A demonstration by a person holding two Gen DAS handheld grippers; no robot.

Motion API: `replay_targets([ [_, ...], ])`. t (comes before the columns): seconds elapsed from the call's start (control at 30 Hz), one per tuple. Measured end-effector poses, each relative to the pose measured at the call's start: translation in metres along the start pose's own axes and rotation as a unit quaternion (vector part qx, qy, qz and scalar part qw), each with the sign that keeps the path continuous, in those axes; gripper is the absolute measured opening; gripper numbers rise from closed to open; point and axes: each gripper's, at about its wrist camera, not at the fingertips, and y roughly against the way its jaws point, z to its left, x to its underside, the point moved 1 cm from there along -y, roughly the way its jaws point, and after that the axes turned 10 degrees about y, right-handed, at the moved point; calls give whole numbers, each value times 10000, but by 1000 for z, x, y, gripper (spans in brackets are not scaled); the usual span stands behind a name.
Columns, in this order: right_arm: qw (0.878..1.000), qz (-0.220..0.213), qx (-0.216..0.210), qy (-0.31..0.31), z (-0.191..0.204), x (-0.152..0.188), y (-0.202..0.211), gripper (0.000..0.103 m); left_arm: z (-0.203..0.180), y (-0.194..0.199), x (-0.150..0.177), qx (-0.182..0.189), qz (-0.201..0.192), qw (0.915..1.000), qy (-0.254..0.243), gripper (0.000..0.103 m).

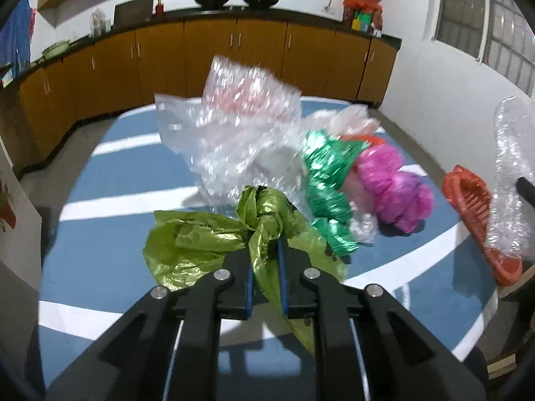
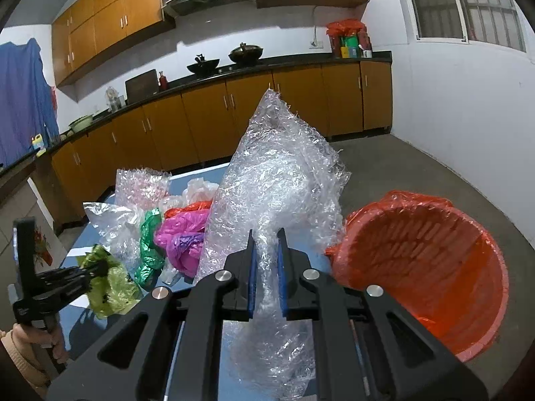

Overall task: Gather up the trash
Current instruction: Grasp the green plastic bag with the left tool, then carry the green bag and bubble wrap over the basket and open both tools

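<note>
My left gripper (image 1: 265,244) is shut on a knotted olive-green plastic bag (image 1: 187,237) lying on the blue striped table (image 1: 100,234). Behind the bag lies a pile of trash: crumpled clear bubble wrap (image 1: 234,127), a shiny green bag (image 1: 327,173) and a magenta bag (image 1: 391,183). My right gripper (image 2: 266,234) is shut on a large sheet of bubble wrap (image 2: 277,173) that stands up in front of it. To its right, an orange basket (image 2: 418,250) lined with an orange bag lies tilted on its side. The left gripper (image 2: 90,272) and olive bag (image 2: 110,284) show at the left of the right wrist view.
A person's hand (image 2: 55,347) holds the left gripper's handle. Kitchen cabinets (image 1: 207,56) with woks on the counter run behind the table. A white wall (image 2: 461,117) and bare grey floor (image 2: 384,167) lie to the right. The table's round edge (image 1: 481,327) curves near the basket.
</note>
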Motion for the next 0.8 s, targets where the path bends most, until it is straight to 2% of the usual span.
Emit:
replay_targets([
  [0.2,9999,-36,92,-101,-11,4,12,11,-24,32,-9,318,-280,9990,-135,13],
  [0.37,9995,-64,224,-208,-25,7,21,11,-60,44,-18,660,-402,9964,-339,13],
  [0.8,9955,-100,720,-606,-74,20,41,11,-157,38,-14,1618,-270,9834,-771,13],
])
